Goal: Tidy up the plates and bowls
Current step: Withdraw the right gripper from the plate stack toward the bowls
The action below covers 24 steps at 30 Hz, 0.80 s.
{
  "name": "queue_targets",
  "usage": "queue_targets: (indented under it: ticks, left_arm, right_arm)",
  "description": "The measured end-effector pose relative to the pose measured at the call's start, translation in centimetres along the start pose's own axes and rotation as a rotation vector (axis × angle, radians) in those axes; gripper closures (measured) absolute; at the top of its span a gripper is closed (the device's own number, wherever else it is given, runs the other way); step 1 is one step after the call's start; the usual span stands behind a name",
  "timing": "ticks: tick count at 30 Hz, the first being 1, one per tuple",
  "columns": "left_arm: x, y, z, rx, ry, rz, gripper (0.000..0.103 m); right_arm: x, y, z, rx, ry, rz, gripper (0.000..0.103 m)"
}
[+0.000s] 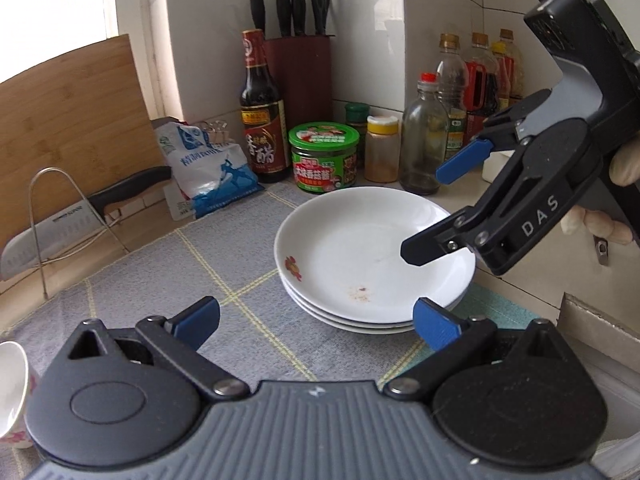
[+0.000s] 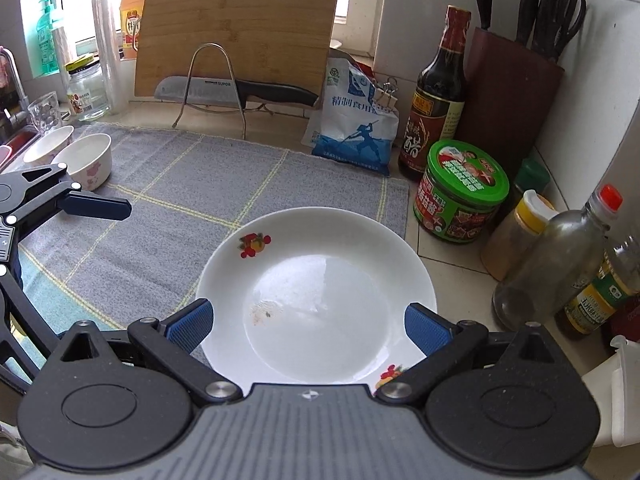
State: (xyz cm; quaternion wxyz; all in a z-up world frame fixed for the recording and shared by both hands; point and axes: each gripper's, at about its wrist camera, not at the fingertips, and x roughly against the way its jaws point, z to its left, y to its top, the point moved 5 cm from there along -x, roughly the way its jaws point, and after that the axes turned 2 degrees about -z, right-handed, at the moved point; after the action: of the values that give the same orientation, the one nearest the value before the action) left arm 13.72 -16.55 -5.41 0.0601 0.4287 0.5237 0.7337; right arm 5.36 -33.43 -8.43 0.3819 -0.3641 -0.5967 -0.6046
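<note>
Three white plates [image 1: 372, 256] with small flower prints sit stacked on a grey checked mat [image 1: 180, 280]; the top plate [image 2: 316, 296] carries a few reddish crumbs. My right gripper [image 1: 444, 206] hovers open over the stack's right side, held by a gloved hand. In its own view the right gripper [image 2: 308, 328] spreads its blue pads wide on either side of the plate without touching it. My left gripper [image 1: 316, 324] is open and empty, just in front of the stack, and one of its fingers [image 2: 96, 206] shows at the left. Two white bowls [image 2: 86, 160] stand on the mat's far left corner, and one bowl's rim [image 1: 12, 392] shows at the lower left.
Along the tiled wall stand a vinegar bottle [image 1: 262, 112], a green-lidded jar [image 1: 324, 156], spice jars [image 1: 382, 148], oil bottles [image 1: 480, 76] and a knife block [image 1: 298, 72]. A salt bag [image 1: 212, 168], a knife on a wire rack [image 1: 60, 220] and a bamboo board [image 1: 72, 120] are at the left.
</note>
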Motion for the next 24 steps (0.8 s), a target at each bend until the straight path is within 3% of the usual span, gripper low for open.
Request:
queue_targets:
  ticks: [5,11,24]
  left_arm:
    - [3.3,-0.8,2.0,0.051,0.089,-0.044,0.001]
    - [6.7,-2.8,5.2,0.146,0.168,-0.041,0.001]
    - [14.5,-9.4,13.5,0.207,0.353,0.032,0.001]
  right_arm:
    - [0.4,0.5,2.5,-0.010,-0.018,-0.071,0.000]
    - [0.1,0.6,6.7,0.033,-0.042,-0.123,0.000]
    - [-2.6,1.9,19.7,0.116,0.187,-0.123,0.000]
